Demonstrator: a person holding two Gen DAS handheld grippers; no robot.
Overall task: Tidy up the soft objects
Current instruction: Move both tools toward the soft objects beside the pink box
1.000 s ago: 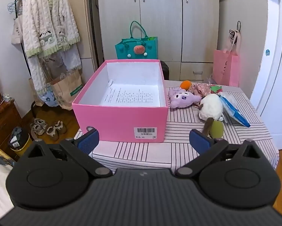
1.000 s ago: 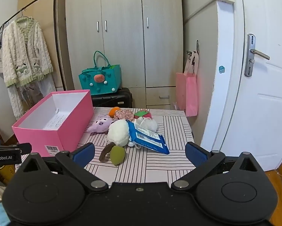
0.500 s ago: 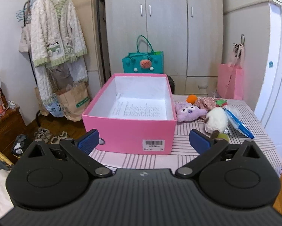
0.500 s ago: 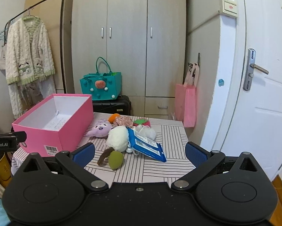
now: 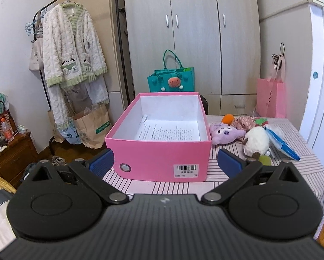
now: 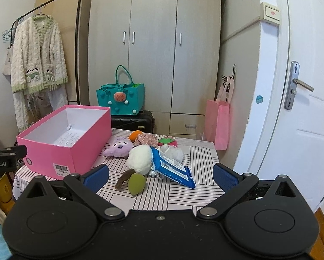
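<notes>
An open pink box with a printed sheet inside stands on the striped table. To its right lies a pile of soft things: a purple plush, a white plush with a brown stem and green leaf, an orange ball, a floral cloth, a strawberry plush and a blue packet. My left gripper is open and empty before the box. My right gripper is open and empty before the pile.
A teal bag sits on a black suitcase behind the table. A pink bag hangs at the right by the white door. A clothes rack with a robe and paper bags stands left.
Both grippers have pulled back and tilted up from the table; the box and the pile look smaller and lower. Both stay open. Nothing on the table moved.
</notes>
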